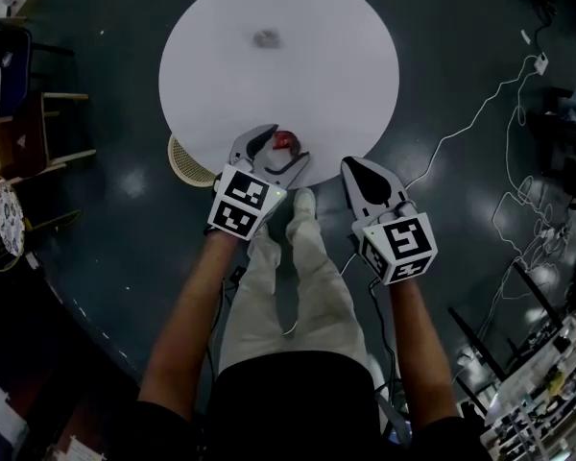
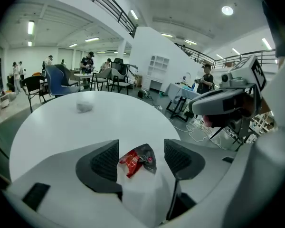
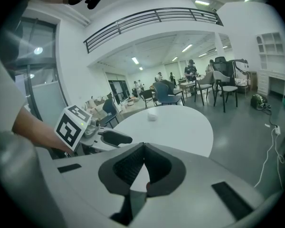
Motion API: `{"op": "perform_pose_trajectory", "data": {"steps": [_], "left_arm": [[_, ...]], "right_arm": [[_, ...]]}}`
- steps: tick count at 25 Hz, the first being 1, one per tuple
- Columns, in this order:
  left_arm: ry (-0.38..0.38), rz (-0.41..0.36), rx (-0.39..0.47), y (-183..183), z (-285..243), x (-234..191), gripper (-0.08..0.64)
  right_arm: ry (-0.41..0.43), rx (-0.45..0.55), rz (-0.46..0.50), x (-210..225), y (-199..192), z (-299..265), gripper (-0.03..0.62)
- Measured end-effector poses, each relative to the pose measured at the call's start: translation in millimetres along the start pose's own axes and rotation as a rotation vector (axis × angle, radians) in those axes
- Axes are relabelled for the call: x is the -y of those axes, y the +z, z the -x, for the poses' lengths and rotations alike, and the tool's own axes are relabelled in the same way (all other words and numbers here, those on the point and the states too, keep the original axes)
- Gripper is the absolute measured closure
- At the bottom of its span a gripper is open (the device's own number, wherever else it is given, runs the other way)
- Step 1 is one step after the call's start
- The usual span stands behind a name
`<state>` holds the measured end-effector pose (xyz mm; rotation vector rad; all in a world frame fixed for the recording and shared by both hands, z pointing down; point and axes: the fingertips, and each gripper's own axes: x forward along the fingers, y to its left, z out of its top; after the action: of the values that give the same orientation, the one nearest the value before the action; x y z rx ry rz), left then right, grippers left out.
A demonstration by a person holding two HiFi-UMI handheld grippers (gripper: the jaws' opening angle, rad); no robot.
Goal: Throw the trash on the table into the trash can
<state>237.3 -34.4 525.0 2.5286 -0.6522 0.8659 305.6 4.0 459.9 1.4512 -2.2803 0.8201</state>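
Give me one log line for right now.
left gripper: open around red wrapper | right gripper: shut, empty | crumpled paper: on table | trash can: at table edge

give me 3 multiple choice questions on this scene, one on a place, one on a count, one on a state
1. Where on the table is the wrapper?
A) far edge
B) near edge, between the left tongs' jaws
C) dead centre

2. How many bits of trash lie on the table?
A) one
B) four
C) two

3. The right tongs are:
A) shut
B) wide open
C) gripping the wrapper

Answers:
1 B, the left gripper view shows it lying between the parted jaws.
2 C, the wrapper and a grey wad.
3 A, their pads meet at the tips.
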Motion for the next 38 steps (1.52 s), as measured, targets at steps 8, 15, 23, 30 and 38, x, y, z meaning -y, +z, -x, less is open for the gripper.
{"op": "perform_pose_trajectory", "data": {"steps": [8, 15, 23, 30, 38], "left_arm": [[0.066, -0.014, -0.09, -20, -25, -4, 0.258], [0.08, -0.004, -0.116, -21, -27, -5, 0.281], [0.094, -0.01, -0.13, -20, -26, -7, 0.381], [0.098, -0.016, -0.121, -15, -24, -5, 0.403], [0.104, -0.011, -0.099, 1, -15, -6, 0.405]], "right_arm": [[0.011, -0.015, -0.015, 17, -8, -4, 0.577], [0.021, -0.029, -0.015, 23, -11, -3, 0.577], [0.038, -0.037, -0.017, 24, -13, -5, 0.577], [0.044, -0.04, -0.016, 25, -13, -5, 0.577], [0.056, -0.043, 0.002, 21, -4, -4, 0.577]]}}
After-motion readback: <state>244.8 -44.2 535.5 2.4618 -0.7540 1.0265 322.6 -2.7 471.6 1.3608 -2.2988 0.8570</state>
